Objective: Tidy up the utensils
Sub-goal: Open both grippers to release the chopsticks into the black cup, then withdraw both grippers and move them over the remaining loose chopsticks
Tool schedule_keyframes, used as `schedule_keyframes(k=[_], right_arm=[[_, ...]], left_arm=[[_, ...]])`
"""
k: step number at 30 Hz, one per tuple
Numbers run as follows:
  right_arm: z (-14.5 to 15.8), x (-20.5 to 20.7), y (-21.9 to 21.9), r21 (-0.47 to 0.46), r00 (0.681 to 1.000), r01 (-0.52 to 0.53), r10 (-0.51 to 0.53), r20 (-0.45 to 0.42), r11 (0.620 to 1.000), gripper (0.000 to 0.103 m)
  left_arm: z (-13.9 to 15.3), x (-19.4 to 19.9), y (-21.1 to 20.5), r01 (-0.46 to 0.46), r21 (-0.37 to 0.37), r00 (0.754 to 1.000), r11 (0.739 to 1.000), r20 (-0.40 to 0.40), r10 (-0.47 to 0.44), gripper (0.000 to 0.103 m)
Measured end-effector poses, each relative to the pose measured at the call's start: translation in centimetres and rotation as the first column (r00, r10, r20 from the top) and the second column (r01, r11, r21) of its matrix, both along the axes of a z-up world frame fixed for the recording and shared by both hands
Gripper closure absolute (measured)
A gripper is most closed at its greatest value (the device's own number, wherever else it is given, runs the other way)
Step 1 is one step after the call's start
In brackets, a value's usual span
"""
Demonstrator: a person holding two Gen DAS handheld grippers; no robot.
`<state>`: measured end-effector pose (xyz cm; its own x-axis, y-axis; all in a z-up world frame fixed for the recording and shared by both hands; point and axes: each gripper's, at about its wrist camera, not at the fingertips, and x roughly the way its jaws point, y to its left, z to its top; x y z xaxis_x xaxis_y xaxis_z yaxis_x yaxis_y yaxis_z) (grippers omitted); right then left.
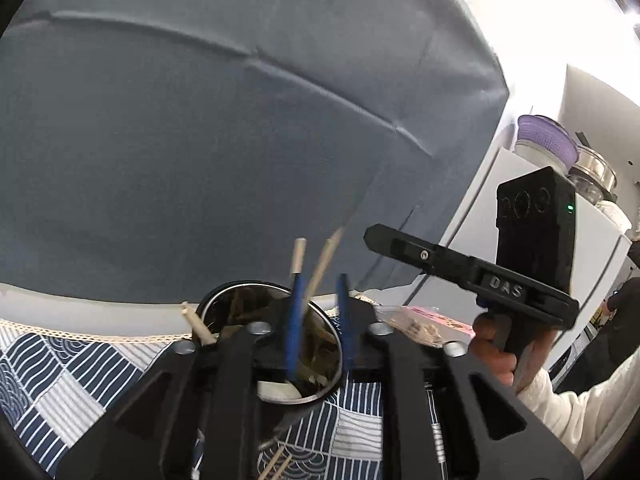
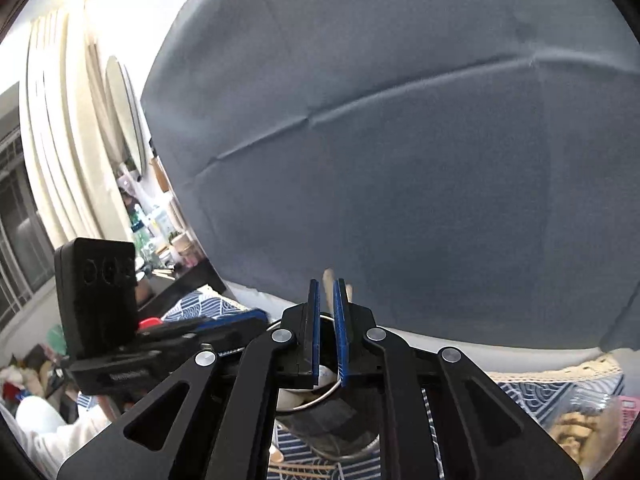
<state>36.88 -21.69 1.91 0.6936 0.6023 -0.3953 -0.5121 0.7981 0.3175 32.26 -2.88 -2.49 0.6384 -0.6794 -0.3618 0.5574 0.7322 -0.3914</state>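
Observation:
A steel utensil cup (image 1: pixel 224 300) stands on the patterned tablecloth, holding beige chopsticks (image 1: pixel 298 254) and something white (image 1: pixel 276 392). My left gripper (image 1: pixel 320 320) hovers over its mouth, blue pads apart. A blurred chopstick (image 1: pixel 326 258) rises through the gap and neither pad clamps it. Another chopstick (image 1: pixel 198 324) leans out at the cup's left. My right gripper (image 2: pixel 327 328) is above the same cup (image 2: pixel 320 420), its pads a narrow slit apart with nothing seen pinched. A beige tip (image 2: pixel 328 275) shows just beyond them. Each gripper appears in the other's view: right gripper (image 1: pixel 372 236), left gripper (image 2: pixel 240 316).
A grey cloth backdrop (image 1: pixel 200 120) hangs close behind the table. A clear snack bag with pink print (image 1: pixel 420 320) lies right of the cup. Loose chopsticks (image 1: pixel 276 464) lie on the blue patterned tablecloth (image 1: pixel 60 380) near me. Jars (image 1: pixel 548 136) stand on a white cabinet at the far right.

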Motion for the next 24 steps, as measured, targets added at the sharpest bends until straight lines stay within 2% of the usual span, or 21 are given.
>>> schedule_keyframes(k=[1,2,3,4,7,9,11,13,15,17,21,24], right_arm=[[0.4,-0.2,0.3,-0.011,1.0,0.001,-0.001,0.001,1.0,0.093],[0.7,-0.4,0.5,-0.021,1.0,0.005,-0.005,0.004,1.0,0.087],[1.1,-0.8,0.6,-0.034,1.0,0.014,-0.014,0.01,0.999,0.08],[1.5,-1.3,0.7,-0.044,1.0,0.017,-0.016,0.012,0.999,0.077],[2.3,-2.6,1.0,-0.073,1.0,0.026,-0.024,0.018,0.997,0.067],[2.7,-3.9,1.1,-0.099,0.999,0.041,-0.039,0.031,0.994,0.053],[3.1,-4.8,1.5,-0.12,0.999,0.048,-0.045,0.03,0.992,0.047],[3.6,-5.9,1.9,-0.136,0.998,0.059,-0.056,0.029,0.989,0.042],[4.0,-6.7,2.3,-0.145,0.997,0.071,-0.067,0.03,0.987,0.032],[4.4,-7.6,2.4,-0.155,0.995,0.094,-0.09,0.033,0.983,0.025],[4.9,-9.1,1.8,-0.174,0.987,0.158,-0.154,0.037,0.972,0.019],[4.9,-10.2,2.2,-0.182,0.974,0.225,-0.225,0.021,0.957,0.018]], left_arm=[[0.5,-0.5,0.4,-0.013,0.011,1.0,1.0,0.002,0.013,0.064],[0.8,-0.8,0.5,-0.02,0.019,1.0,1.0,0.001,0.02,0.055],[1.3,-1.3,0.8,-0.026,0.029,1.0,0.999,0.001,0.026,0.053],[1.5,-1.7,1.2,-0.033,0.04,0.999,0.999,0.003,0.033,0.051],[2.4,-2.9,1.8,-0.053,0.079,0.998,0.995,-0.008,0.054,0.04],[3.0,-3.6,2.2,-0.066,0.109,0.998,0.992,-0.016,0.068,0.033],[3.4,-4.5,2.7,-0.064,0.147,0.997,0.987,-0.033,0.07,0.023],[3.9,-5.3,3.0,-0.054,0.174,0.997,0.983,-0.044,0.062,0.02],[4.4,-6.0,3.2,-0.04,0.211,0.997,0.977,-0.057,0.053,0.016],[4.7,-6.6,3.6,-0.039,0.253,0.997,0.967,-0.061,0.056,0.012],[5.3,-7.5,4.9,-0.013,0.277,0.997,0.961,-0.067,0.033,0.006],[5.1,-7.6,6.0,0.022,0.296,0.996,0.955,-0.092,0.005,0.006]])
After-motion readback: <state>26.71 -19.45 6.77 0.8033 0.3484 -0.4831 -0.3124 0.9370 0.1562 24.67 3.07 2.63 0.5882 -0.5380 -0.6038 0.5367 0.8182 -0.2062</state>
